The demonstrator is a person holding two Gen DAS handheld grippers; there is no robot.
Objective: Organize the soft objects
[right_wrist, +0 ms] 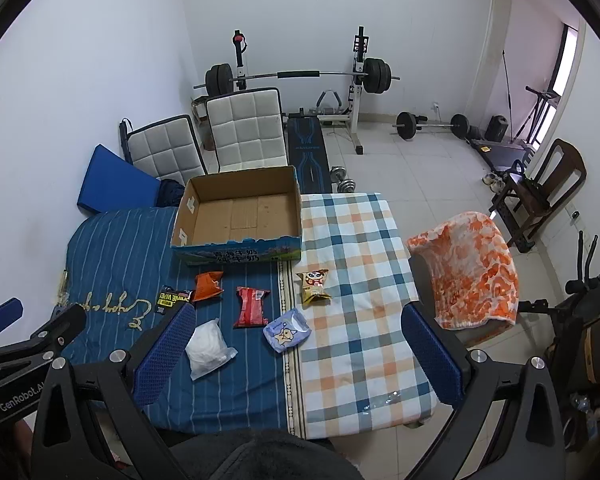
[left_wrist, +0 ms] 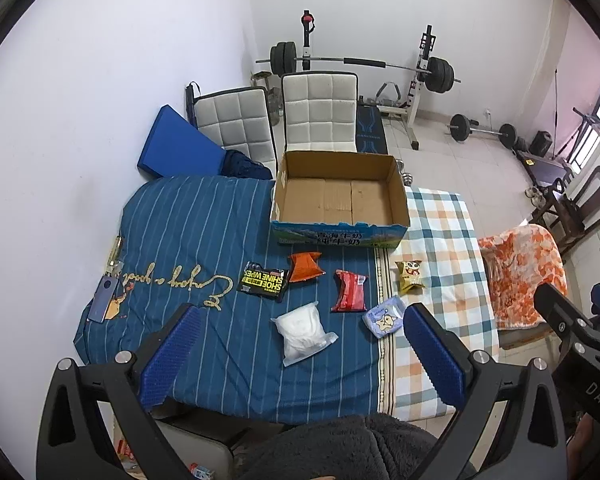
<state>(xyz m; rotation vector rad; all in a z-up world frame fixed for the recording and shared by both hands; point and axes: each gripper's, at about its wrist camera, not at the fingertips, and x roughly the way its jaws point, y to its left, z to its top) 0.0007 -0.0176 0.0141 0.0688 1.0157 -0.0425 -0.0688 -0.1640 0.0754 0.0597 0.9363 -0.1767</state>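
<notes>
**Carton empty, six packets on the bedding, both grippers wide apart**

Cardboard carton sits at the far edge of the blue striped quilt, top open, floor bare: nothing inside. Its right corner reaches onto the checked sheet.

Soft items all lie outside the carton, near side of it:
- black shoe-wipes packet, leftmost, touching or just beside the orange packet
- red packet, centre
- clear bag of white material, nearest
- pale blue tissue pack, at the seam between quilt and sheet
- yellow snack packet, on the checked sheet, right of the others

Left gripper: fingers spread fully, nothing between them, hanging above the near bedding over the clear bag.
Right gripper: fingers likewise spread wide, gripping nothing, above the tissue pack area.

Orange-and-white blanket drapes over something right of the bed.
</notes>
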